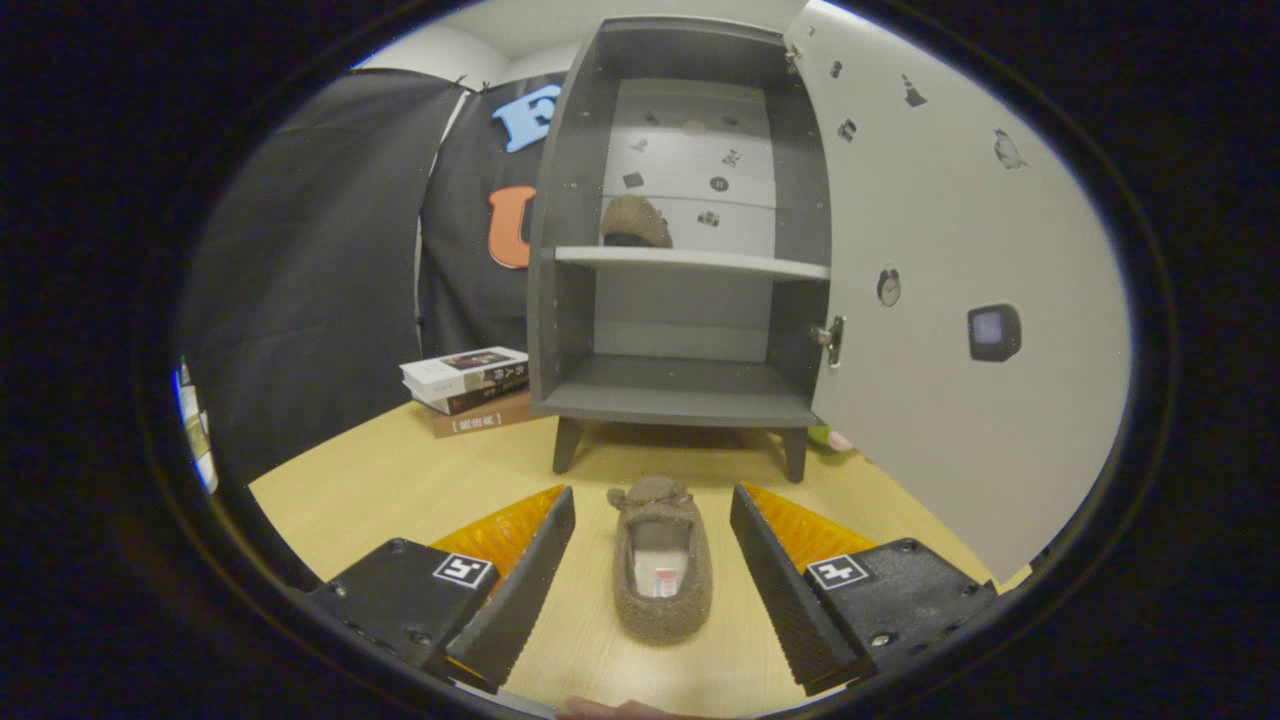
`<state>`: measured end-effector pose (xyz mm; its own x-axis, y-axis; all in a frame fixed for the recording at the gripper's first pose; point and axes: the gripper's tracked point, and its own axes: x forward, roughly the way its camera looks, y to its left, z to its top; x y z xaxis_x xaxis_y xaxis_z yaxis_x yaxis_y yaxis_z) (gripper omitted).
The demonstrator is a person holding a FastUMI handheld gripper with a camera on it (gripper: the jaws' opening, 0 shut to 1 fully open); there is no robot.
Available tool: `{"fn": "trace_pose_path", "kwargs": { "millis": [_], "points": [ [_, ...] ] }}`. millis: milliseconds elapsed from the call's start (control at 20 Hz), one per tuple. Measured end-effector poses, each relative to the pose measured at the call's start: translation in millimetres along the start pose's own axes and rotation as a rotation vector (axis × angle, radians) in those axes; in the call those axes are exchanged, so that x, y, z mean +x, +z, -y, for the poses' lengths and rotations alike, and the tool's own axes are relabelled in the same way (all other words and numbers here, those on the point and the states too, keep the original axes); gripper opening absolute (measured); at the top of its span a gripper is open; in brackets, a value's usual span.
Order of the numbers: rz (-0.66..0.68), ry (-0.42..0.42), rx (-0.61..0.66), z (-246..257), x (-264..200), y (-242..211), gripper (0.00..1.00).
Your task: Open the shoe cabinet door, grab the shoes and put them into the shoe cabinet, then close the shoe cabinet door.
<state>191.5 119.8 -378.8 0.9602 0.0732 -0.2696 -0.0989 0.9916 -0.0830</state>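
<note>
Hand-held gripper [652, 565] spread wide, slipper [660, 560] on desk [400, 490] between fingers, untouched. Cabinet [680, 250] door [950, 300] open; second slipper [634, 222] on shelf.

table [400, 480]: cabinet [680, 400], books [470, 390], shoe [660, 575]

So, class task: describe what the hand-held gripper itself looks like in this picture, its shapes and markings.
The hand-held gripper has two wedge-shaped fingers with ribbed inner faces. Each sits on a blocky black base fixed with small screws and bearing a square black-and-white marker tag. No cables show.
</note>
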Motion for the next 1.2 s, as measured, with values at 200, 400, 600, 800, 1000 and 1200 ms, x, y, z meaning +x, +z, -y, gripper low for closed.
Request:
{"fn": "trace_pose_path", "kwargs": {
  "millis": [200, 400, 600, 800, 1000, 1200],
  "points": [
    [-0.124, 0.019, 0.021, -12.6, 41.7, -35.8, 0.99],
    [-0.196, 0.0, -0.028, -12.9, 73.5, -54.8, 0.83],
    [-0.294, 0.001, 0.023, -18.0, 97.1, -72.1, 0.66],
    [-0.278, 0.076, 0.157, -21.6, 107.1, -67.1, 0.08],
    [-0.227, 0.107, 0.184, -16.5, 82.7, -46.2, 0.07],
    [-0.164, 0.154, 0.205, -18.8, 48.6, -6.8, 0.07]
  ]
}}
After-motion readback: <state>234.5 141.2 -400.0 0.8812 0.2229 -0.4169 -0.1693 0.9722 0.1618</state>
